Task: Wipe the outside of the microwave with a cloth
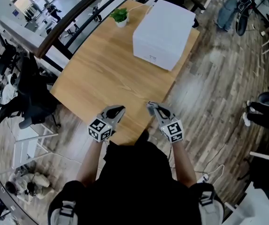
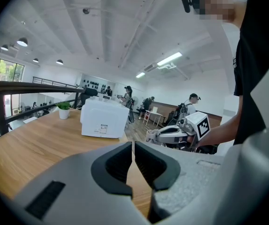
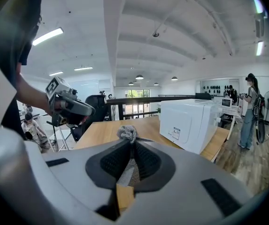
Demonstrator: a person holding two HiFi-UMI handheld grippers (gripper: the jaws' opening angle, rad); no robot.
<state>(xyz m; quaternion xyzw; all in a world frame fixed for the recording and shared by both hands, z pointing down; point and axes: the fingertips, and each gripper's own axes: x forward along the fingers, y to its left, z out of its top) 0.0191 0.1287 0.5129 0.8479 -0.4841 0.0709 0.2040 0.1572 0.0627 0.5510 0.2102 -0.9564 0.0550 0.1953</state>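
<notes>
A white microwave (image 1: 164, 33) stands at the far end of a wooden table (image 1: 107, 76), its back panel with a label facing me; it also shows as the microwave (image 2: 103, 117) and the microwave (image 3: 187, 122). My right gripper (image 1: 151, 108) hovers over the table's near edge, shut on a grey cloth (image 3: 127, 134) that bunches out past the jaw tips. My left gripper (image 1: 119, 110) is beside it over the same edge, jaws closed with nothing between them. Both grippers are well short of the microwave.
A small potted plant (image 1: 120, 17) sits at the table's far corner, left of the microwave. A dark railing (image 1: 73, 20) runs along the table's left side. Black office chairs (image 1: 28, 95) stand left of the table. Wood floor lies to the right, with people and desks beyond.
</notes>
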